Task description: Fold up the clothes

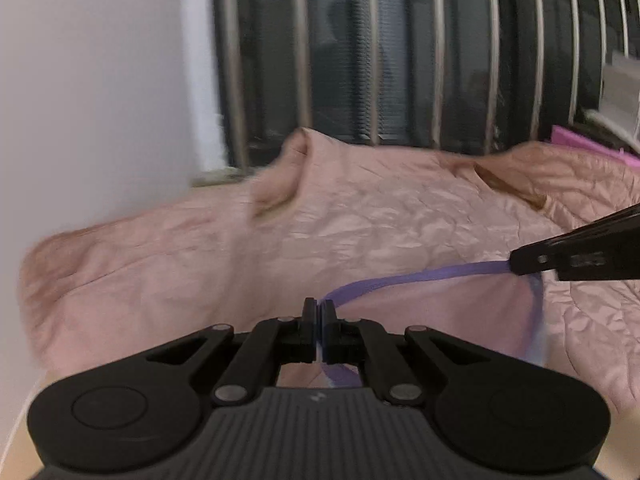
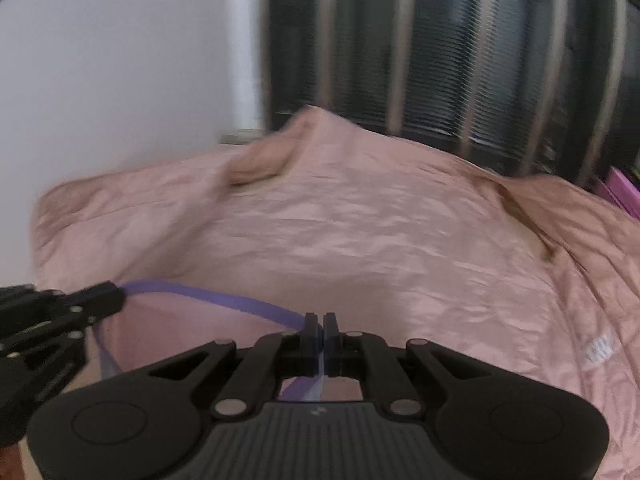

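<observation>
A pale pink garment with a purple trimmed edge [image 1: 420,276] hangs stretched between my two grippers above a pink quilted bedspread [image 1: 280,240]. My left gripper [image 1: 319,308] is shut on one end of the purple edge. My right gripper [image 2: 320,322] is shut on the other end of the garment's purple edge [image 2: 224,300]. In the left wrist view the right gripper [image 1: 520,262] enters from the right, clamped on the trim. In the right wrist view the left gripper [image 2: 116,296] enters from the left. The garment's lower part is hidden below the grippers.
The bedspread [image 2: 360,240] covers the bed, with raised folds at the far left and right. Behind it are a white wall [image 1: 100,80] and a dark window with vertical bars [image 1: 400,60]. A magenta object [image 1: 580,140] lies at the far right.
</observation>
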Demonstrator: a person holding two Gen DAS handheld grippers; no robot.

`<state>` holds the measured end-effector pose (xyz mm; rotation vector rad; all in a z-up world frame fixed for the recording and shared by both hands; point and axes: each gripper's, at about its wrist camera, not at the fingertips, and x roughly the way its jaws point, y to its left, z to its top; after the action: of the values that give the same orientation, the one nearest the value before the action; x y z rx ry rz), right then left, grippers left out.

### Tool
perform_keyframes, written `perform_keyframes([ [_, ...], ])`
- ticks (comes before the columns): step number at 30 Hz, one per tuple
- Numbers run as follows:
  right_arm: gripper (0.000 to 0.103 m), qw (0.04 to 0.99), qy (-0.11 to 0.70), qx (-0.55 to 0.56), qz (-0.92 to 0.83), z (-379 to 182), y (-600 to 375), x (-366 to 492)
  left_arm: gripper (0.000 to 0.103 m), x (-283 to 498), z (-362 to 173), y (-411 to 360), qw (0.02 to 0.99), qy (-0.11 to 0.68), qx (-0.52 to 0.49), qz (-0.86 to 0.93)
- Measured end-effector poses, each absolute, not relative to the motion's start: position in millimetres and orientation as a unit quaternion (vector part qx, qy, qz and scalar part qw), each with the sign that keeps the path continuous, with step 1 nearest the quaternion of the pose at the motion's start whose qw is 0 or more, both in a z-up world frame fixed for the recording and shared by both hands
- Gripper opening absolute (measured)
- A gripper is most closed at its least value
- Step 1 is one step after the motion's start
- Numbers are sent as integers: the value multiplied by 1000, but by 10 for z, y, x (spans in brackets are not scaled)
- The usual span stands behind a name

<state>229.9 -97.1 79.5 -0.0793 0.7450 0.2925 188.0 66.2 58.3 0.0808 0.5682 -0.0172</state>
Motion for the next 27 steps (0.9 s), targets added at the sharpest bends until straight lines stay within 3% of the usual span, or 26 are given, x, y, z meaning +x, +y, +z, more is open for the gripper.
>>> perform_keyframes([
  [6,3,919,382,10,93,606,-1392,2628,2,2508,489,359,953,298,44,-29],
  [8,9,923,369,22,107,621,-1475,2557,7,2570,508,330,950,308,50,-20],
  [10,28,926,355,34,122,640,-1558,2479,14,2412,587,435,951,306,28,-19],
  [12,37,931,334,52,138,715,-1702,2227,14,2034,720,646,953,297,-32,-41],
  [14,37,930,325,64,159,757,-1848,1887,17,1567,802,790,952,289,-67,-78],
  [17,37,921,328,76,198,678,-1988,1196,31,796,750,805,946,301,-68,-101],
  [27,32,885,381,68,258,133,-1754,-246,33,-601,347,656,905,363,-159,-156],
])
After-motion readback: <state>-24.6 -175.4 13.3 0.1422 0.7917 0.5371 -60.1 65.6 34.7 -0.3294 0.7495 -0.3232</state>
